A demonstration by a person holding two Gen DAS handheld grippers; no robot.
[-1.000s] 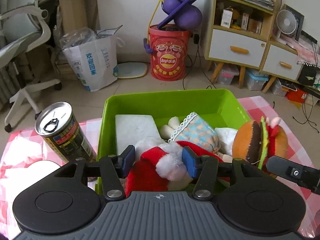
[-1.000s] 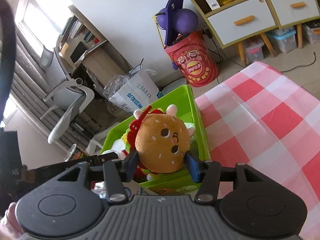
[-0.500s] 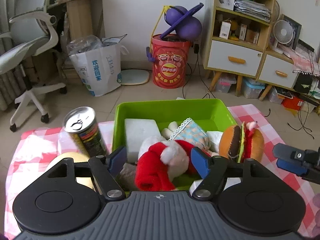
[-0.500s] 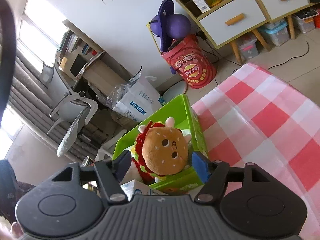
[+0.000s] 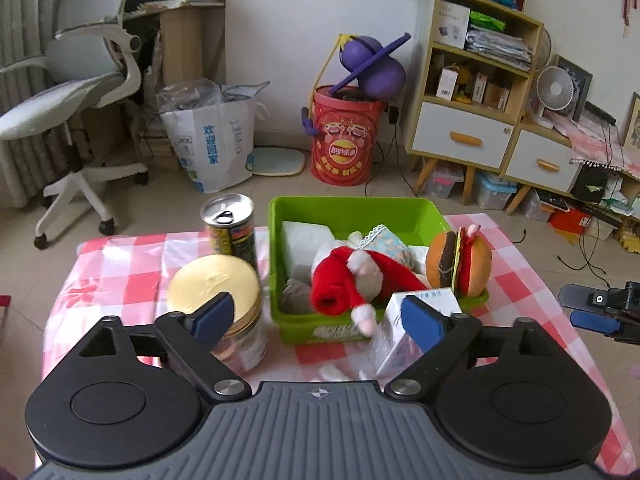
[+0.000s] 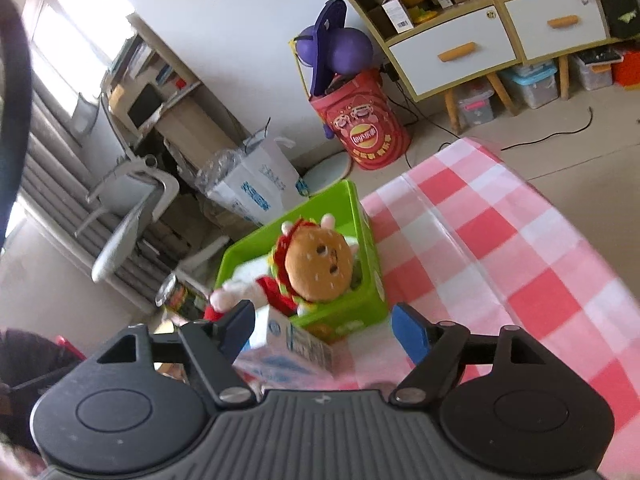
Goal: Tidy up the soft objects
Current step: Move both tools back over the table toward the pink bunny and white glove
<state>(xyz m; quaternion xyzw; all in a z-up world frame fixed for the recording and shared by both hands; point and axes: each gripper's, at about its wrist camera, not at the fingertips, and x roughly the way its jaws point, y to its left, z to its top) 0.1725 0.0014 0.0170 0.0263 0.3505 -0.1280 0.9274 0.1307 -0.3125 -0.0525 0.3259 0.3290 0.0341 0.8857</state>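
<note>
Lying now in the green bin (image 5: pixel 352 208), the red Santa plush (image 5: pixel 352 276) and the burger plush (image 5: pixel 458 262) are both let go: a second ago each sat between a pair of blue pads, and now neither is touched. The Santa sprawls over the bin's near wall with one arm hanging out; the burger perches at the bin's near right corner, propped against the rim. The left tongs (image 5: pixel 320 318) have just been opening and stand wide with nothing between them, pulled back and up from the bin. The right tongs (image 6: pixel 322 328) have likewise been opening, empty, backing away. I judge this pair of drops done. Around the bin on the checked worktop (image 5: pixel 120 276) stand a drink can (image 5: pixel 230 224), a gold-lidded jar (image 5: pixel 216 292) and a white carton (image 5: pixel 416 328), all hard things.
</note>
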